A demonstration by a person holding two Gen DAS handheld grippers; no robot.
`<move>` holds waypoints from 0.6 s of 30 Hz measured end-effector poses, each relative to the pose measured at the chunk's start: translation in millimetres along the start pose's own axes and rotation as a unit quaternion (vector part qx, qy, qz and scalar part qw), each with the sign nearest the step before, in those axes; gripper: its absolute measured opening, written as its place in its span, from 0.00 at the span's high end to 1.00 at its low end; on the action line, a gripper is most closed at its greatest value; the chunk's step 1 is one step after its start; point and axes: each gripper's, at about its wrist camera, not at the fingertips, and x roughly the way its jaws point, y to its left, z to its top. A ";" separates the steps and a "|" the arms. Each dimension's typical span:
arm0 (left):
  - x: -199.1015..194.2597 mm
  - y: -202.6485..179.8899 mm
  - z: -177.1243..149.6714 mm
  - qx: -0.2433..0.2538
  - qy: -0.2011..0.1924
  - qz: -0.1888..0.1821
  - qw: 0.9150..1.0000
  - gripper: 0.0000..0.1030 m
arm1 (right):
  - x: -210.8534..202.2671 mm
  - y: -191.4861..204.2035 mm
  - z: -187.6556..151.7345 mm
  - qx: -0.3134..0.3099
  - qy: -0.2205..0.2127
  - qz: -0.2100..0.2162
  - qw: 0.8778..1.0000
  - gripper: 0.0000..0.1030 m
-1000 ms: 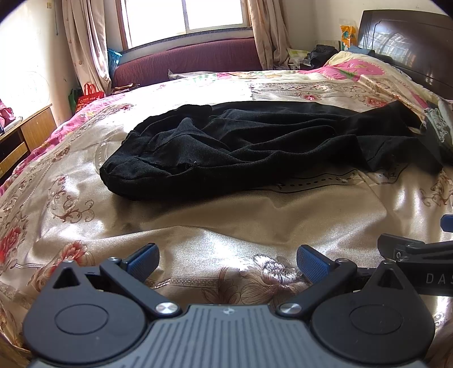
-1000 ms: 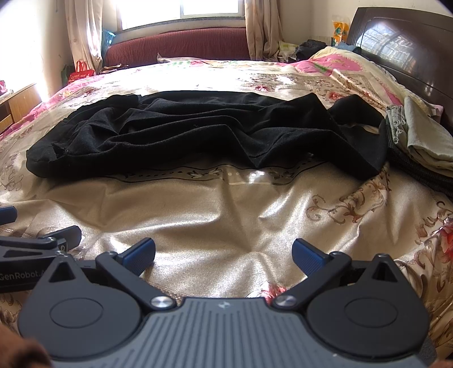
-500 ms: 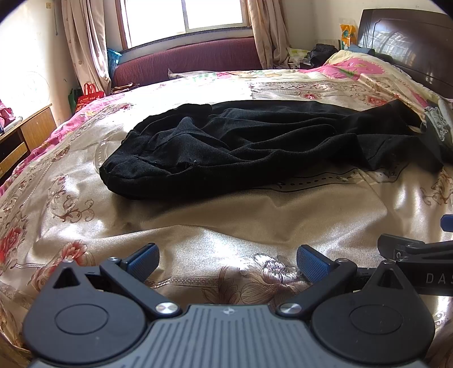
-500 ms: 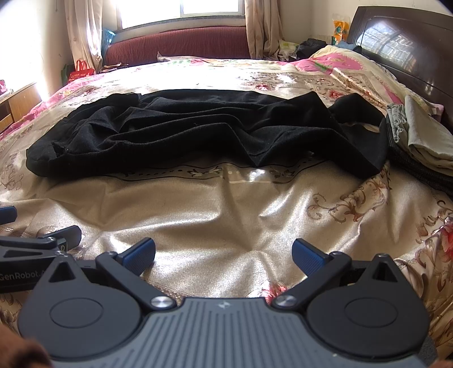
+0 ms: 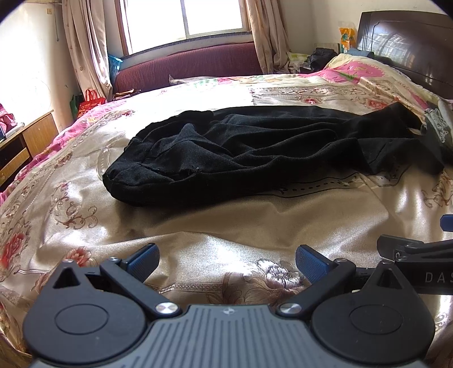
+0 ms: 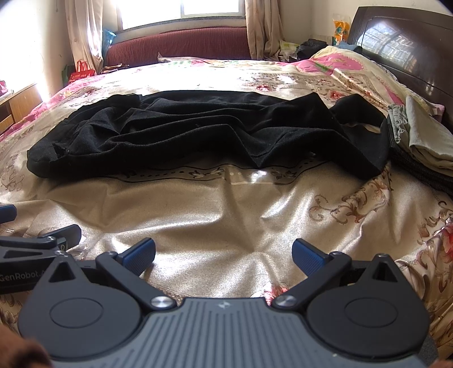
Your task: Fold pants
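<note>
Ahead of the left gripper (image 5: 226, 259), its fingers (image 5: 143, 259) spread wide and empty, black pants (image 5: 254, 150) lie crumpled on the bed (image 5: 198, 226). Beyond the right gripper (image 6: 223, 253), equally wide and empty, the pants (image 6: 198, 133) stretch across, well apart.

The pants (image 5: 254, 147) lie across the middle of the bed (image 5: 254, 226). The left gripper (image 5: 226, 260) and right gripper (image 6: 223, 252) sit side by side near the bed's front edge, well apart from the pants. Folded clothes (image 6: 424, 141) lie right of the pants. A sofa (image 5: 192, 65) stands behind the bed, under the window (image 5: 212, 17).
</note>
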 end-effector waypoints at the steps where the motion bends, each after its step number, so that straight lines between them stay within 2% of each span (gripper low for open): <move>1: -0.6 1.1 1.1 0.002 -0.006 0.002 1.000 0.00 | 0.6 1.3 0.9 0.000 -0.001 0.003 1.000 0.01; 6: 2.8 16.6 10.9 0.004 -0.027 0.008 1.000 0.00 | 5.9 10.3 11.9 -0.019 -0.013 0.021 1.000 0.01; 12: 28.9 56.4 28.2 -0.012 -0.026 0.057 0.998 0.00 | 23.2 26.8 37.3 -0.048 -0.030 0.046 0.997 0.01; 18: 66.2 96.9 52.4 -0.016 -0.026 0.078 0.997 0.00 | 44.6 65.6 60.7 -0.137 -0.051 0.096 0.984 0.01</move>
